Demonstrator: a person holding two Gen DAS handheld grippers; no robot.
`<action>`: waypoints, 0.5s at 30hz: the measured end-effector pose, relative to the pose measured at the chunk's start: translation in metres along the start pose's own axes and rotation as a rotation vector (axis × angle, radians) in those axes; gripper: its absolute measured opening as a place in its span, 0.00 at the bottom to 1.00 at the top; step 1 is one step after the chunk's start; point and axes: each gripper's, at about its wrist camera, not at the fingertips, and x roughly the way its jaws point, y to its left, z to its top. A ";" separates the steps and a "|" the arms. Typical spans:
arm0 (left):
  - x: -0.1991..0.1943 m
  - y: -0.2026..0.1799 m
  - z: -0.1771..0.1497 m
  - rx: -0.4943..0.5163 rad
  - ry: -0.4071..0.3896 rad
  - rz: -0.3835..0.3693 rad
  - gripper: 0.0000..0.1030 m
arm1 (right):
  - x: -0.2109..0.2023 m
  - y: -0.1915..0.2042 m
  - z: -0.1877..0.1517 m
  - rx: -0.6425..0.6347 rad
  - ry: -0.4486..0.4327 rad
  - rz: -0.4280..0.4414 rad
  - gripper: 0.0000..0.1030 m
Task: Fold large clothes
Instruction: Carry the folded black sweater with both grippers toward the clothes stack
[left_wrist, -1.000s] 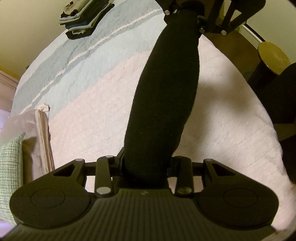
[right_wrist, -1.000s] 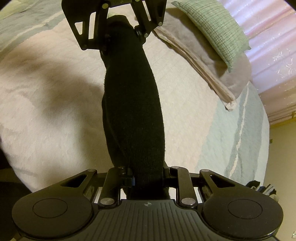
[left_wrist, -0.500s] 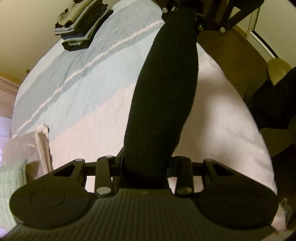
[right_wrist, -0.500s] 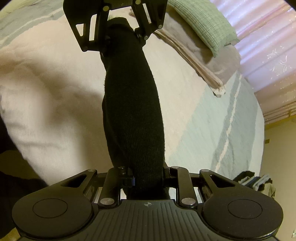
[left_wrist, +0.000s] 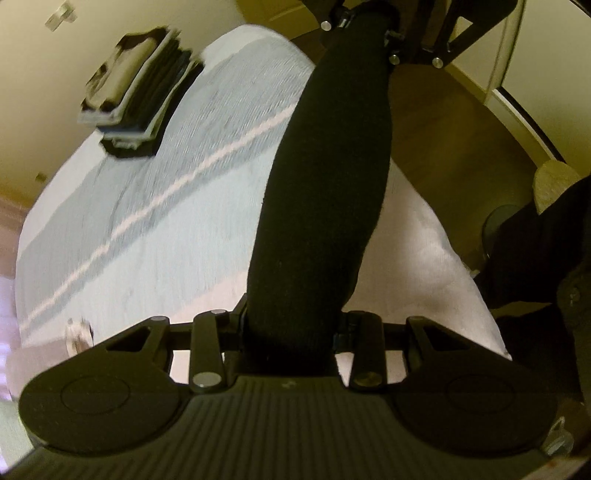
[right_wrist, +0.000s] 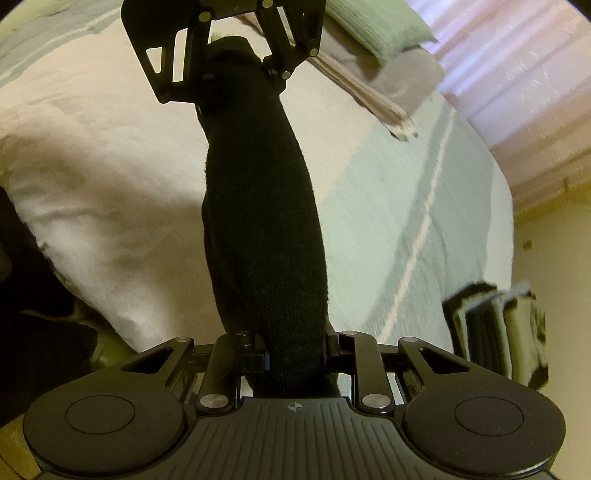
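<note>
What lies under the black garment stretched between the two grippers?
Under the black garment lies the bed cover, its pale blue striped part and a white part. The strip directly beneath the garment is covered, so nothing there can be seen.

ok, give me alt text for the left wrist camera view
A folded black garment stretches between the left gripper in the foreground and the right gripper at top, above a bed with a blue striped cover. A stack of folded clothes sits at its far corner.
</note>
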 end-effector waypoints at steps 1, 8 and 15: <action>0.001 0.001 0.005 0.018 -0.007 -0.002 0.32 | -0.003 -0.002 -0.004 0.023 0.010 -0.007 0.19; 0.000 0.007 0.041 0.153 -0.066 -0.017 0.32 | -0.025 -0.006 -0.027 0.141 0.068 -0.066 0.19; 0.012 0.009 0.076 0.251 -0.086 -0.045 0.32 | -0.034 -0.014 -0.053 0.201 0.101 -0.063 0.19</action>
